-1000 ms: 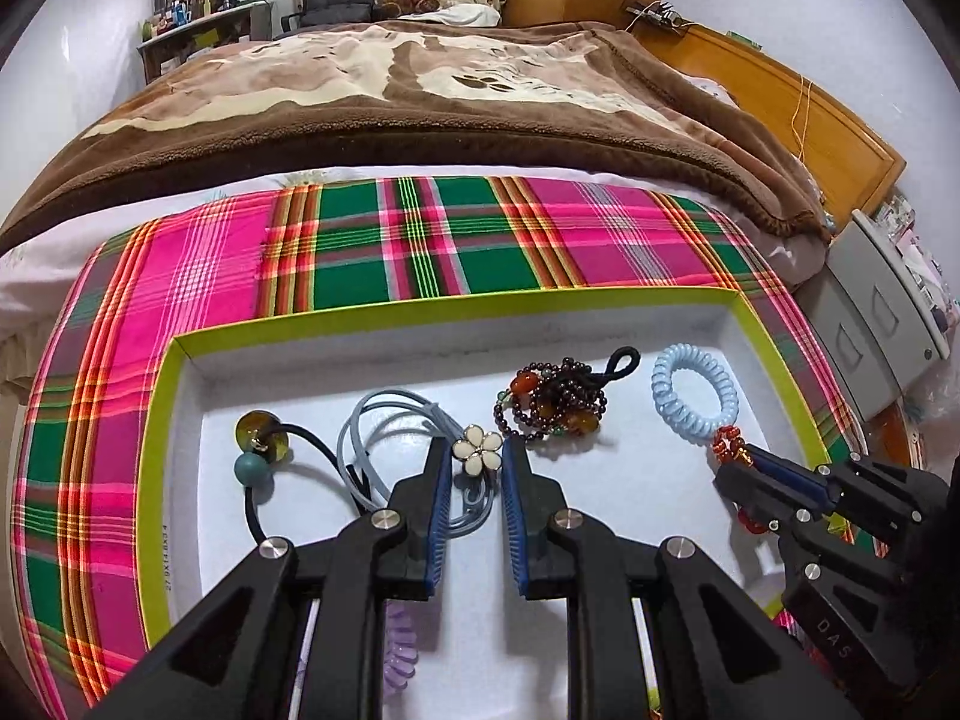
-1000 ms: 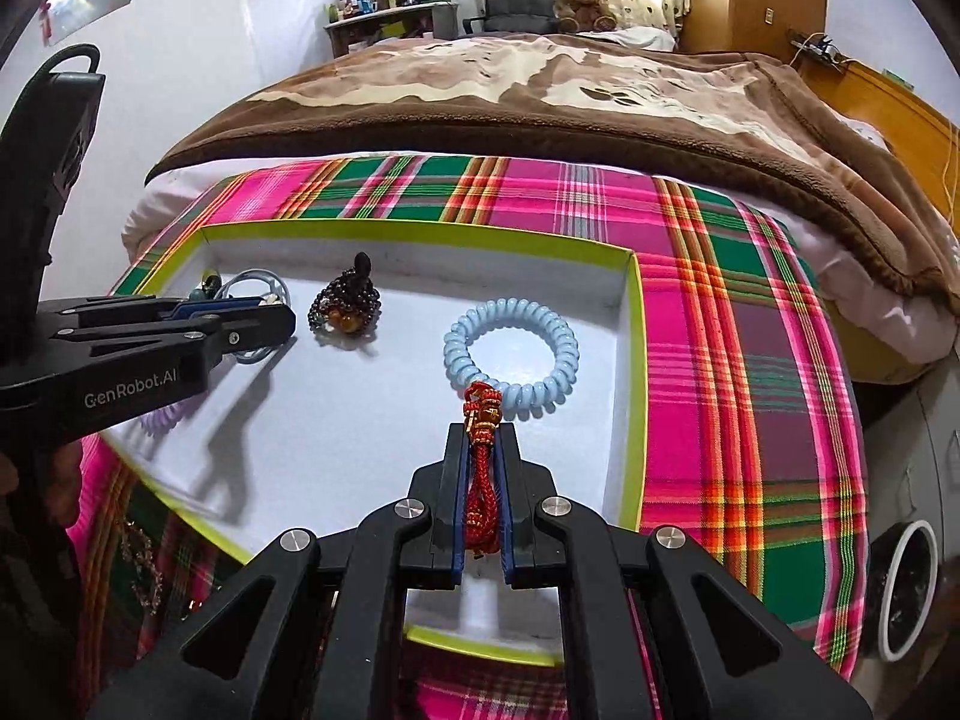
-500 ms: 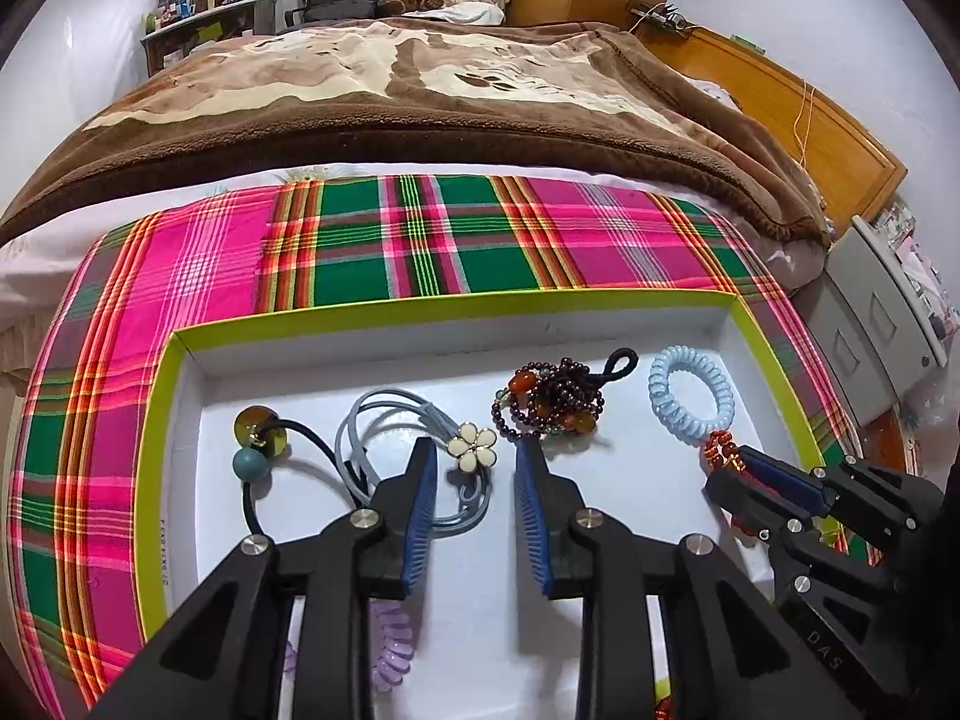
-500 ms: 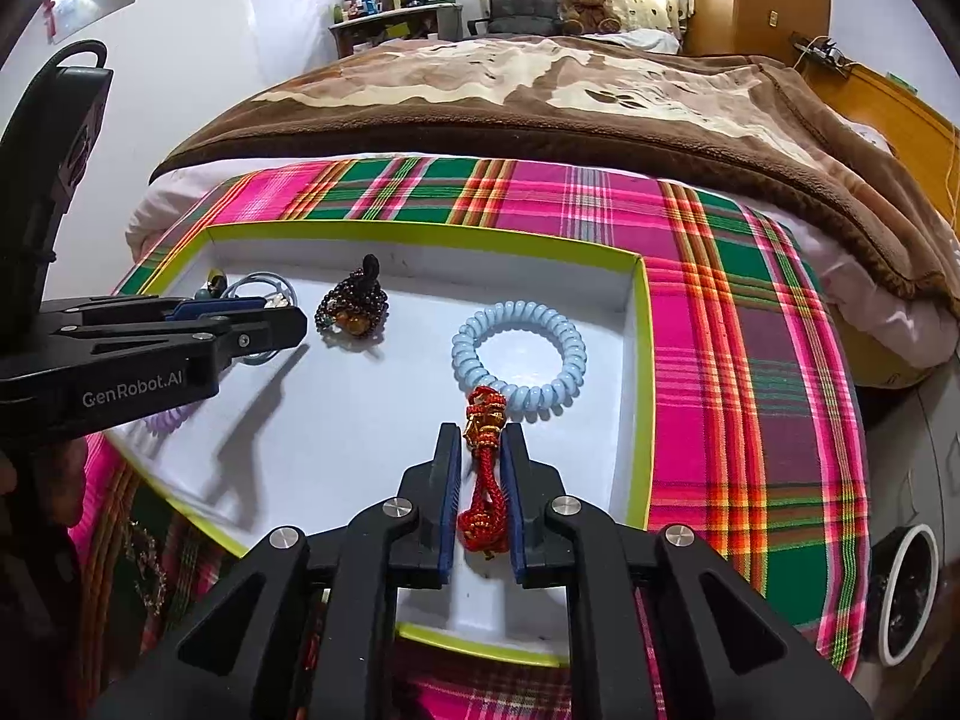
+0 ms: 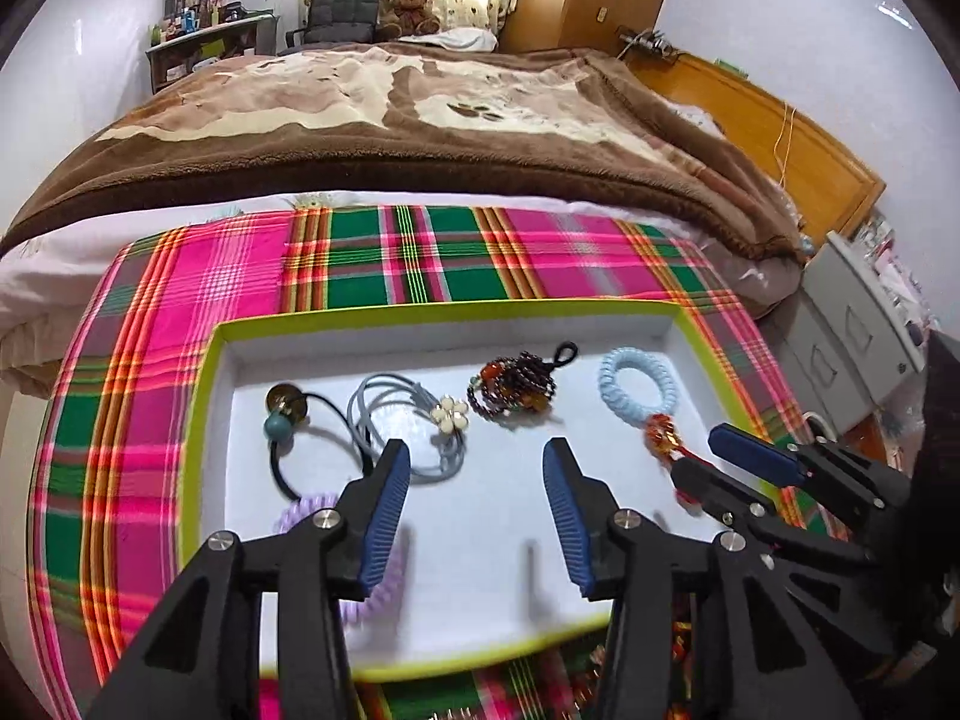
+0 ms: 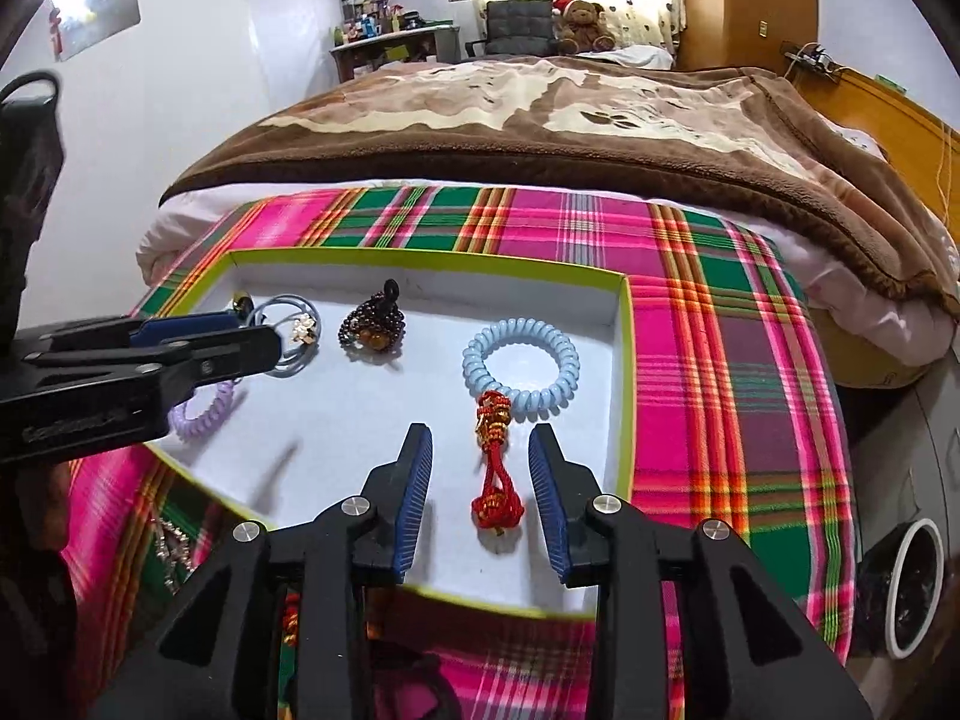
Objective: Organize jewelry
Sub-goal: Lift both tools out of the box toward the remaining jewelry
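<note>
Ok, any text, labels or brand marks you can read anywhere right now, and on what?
Nothing reads cleanly.
Print on the side of the left gripper (jaws opening, nothing between them): blurred, unreadable.
Poster: red marks at its edge, too blurred to read.
Bottles at the far end of the room: labels too small to read.
</note>
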`<state>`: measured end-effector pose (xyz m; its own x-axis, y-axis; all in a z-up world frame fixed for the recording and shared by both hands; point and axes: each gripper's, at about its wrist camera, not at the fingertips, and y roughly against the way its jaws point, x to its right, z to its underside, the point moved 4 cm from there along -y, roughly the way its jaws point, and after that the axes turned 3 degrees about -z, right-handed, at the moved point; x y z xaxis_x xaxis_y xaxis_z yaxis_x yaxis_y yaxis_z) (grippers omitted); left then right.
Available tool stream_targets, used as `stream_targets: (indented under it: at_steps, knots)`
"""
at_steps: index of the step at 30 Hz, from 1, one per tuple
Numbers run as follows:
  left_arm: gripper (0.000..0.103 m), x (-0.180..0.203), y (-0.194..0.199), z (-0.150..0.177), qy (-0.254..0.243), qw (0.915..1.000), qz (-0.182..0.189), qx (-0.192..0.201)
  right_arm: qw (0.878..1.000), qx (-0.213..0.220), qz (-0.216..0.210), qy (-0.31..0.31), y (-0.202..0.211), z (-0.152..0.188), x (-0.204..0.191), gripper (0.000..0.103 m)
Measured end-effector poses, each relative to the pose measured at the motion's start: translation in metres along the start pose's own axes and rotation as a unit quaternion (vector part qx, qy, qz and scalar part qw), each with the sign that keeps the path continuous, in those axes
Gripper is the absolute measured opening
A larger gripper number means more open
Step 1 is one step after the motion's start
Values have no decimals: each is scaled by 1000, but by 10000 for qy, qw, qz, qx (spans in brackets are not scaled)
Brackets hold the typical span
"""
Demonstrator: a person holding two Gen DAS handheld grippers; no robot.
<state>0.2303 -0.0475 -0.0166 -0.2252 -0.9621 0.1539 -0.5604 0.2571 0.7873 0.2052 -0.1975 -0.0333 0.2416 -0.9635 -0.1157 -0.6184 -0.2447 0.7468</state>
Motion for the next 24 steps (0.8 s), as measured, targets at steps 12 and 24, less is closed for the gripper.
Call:
stream_targets:
  at_steps: [12,24]
  knots:
    - [50,-15,52,40,407,9986,68,318,9993,273,-90,-234,48,24,3,35]
    - [51,-26,77,86,694,9969,31,356,9986,-3,-235,-476,58,70,-9,36]
